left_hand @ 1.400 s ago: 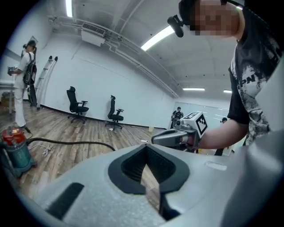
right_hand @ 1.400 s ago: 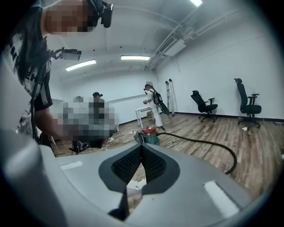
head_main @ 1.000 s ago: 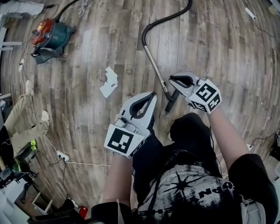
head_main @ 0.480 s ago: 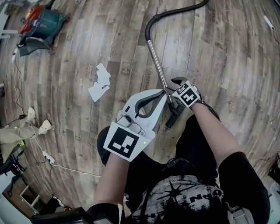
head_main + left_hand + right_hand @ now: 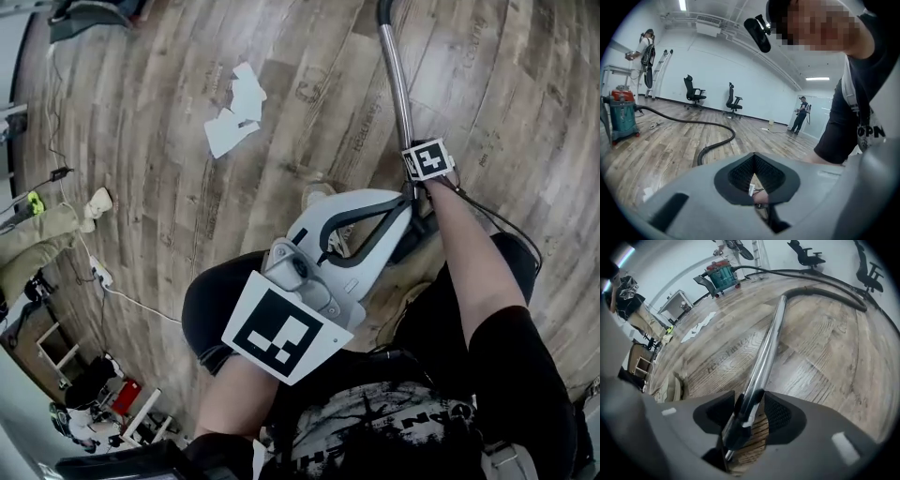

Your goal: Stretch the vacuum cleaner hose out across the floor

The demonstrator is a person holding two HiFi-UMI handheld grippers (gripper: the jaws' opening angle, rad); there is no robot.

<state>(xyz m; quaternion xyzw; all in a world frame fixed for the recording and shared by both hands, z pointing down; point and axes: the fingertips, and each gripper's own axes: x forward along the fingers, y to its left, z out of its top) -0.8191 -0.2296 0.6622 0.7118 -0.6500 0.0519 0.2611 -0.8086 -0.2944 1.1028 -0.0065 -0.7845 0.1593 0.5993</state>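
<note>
Down by the knees, right gripper (image 5: 751,404) points steeply at the floor, fingers spread wide either side of the chrome wand (image 5: 766,350); jaws have just been opening, and the wand's black end fitting (image 5: 743,420) sits in the gap; pads don't look to be pressing, so I read this as lined up for a grab, not a grip.

Left gripper (image 5: 403,208) sits just beside it over the thigh, fingers together on nothing; probably parked as a spare, since one hand should manage a light tube.

Wand lies flat on the plank floor (image 5: 309,84), pointing away from the person; the rigid end is a sensible grab point, giving better purchase than soft hose.

Beyond the wand's far end the black hose (image 5: 717,140) bends back and snakes over to the teal canister vacuum (image 5: 621,115), well apart; that slack curve says the stretch is not yet done; next move likely close on the wand and draw it away from the canister.

Risk: the canister gets dragged along instead of the hose straightening.

Paper scraps (image 5: 234,112) lie left of the wand, apart from it.

Far side: office chairs (image 5: 693,93) near the wall, other people standing about.
</note>
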